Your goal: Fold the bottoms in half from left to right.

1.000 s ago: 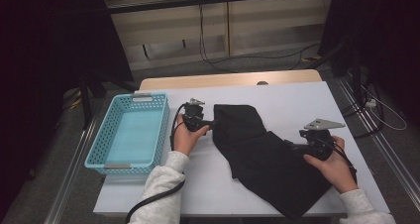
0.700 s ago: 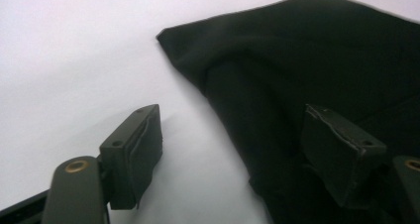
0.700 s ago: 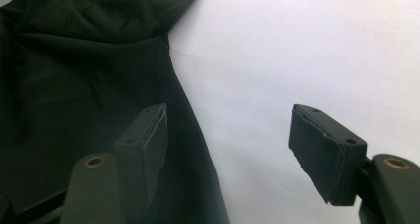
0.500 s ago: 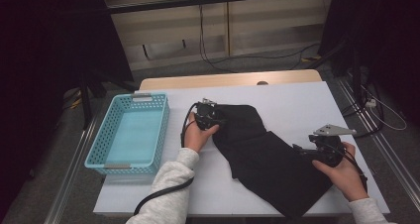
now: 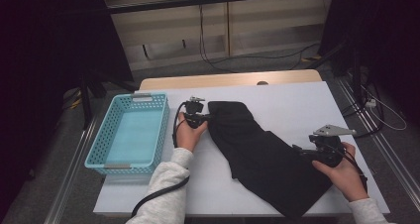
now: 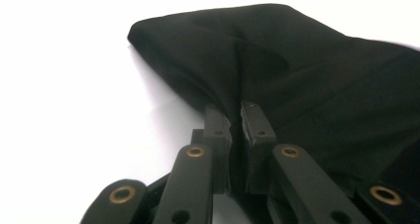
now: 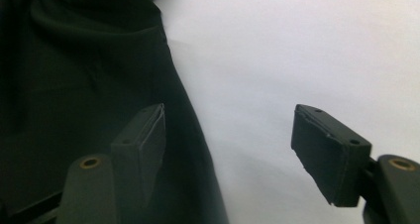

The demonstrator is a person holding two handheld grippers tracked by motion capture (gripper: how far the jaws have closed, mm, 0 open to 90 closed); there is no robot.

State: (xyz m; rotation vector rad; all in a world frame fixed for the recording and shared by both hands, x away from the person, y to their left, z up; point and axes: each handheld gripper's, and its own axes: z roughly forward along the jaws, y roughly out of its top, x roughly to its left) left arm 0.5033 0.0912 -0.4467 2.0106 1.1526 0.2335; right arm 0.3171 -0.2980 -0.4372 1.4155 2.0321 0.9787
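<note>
— Black cloth, soft and matte: that is what my left tongs [image 6: 236, 130] are pinching. The jaws have just been closing, and they are now pressed together on a fold at the edge of the black garment [image 5: 262, 154], with the fabric bunching up between the pads.

— Where is the garment lying?

— It is stretching diagonally across the white counter [image 5: 297, 105], from beside my left hand [image 5: 189, 132] down toward the near right corner. I am gripping the upper end because, as I judge it, that edge is what I need to lift or fold over.

— And the other side?

— My right tongs [image 7: 230, 149] are standing wide apart, holding nothing. One pad is hovering over the dark cloth's edge and the other over bare counter, so the hem is lying between them. In the high view, that tool [image 5: 324, 152] is sitting at the garment's lower right side, I think so that it can take the opposite end.

— What does the fabric look like up close?

— It is looking smooth and limp, with gentle creases and a rounded, folded edge; it is sagging wherever nothing is supporting it. The counter is plain and smooth.

— And the basket?

— The light blue plastic basket [image 5: 111, 130], perforated along its walls, is waiting just left of my left hand, probably as the garment's destination.
</note>
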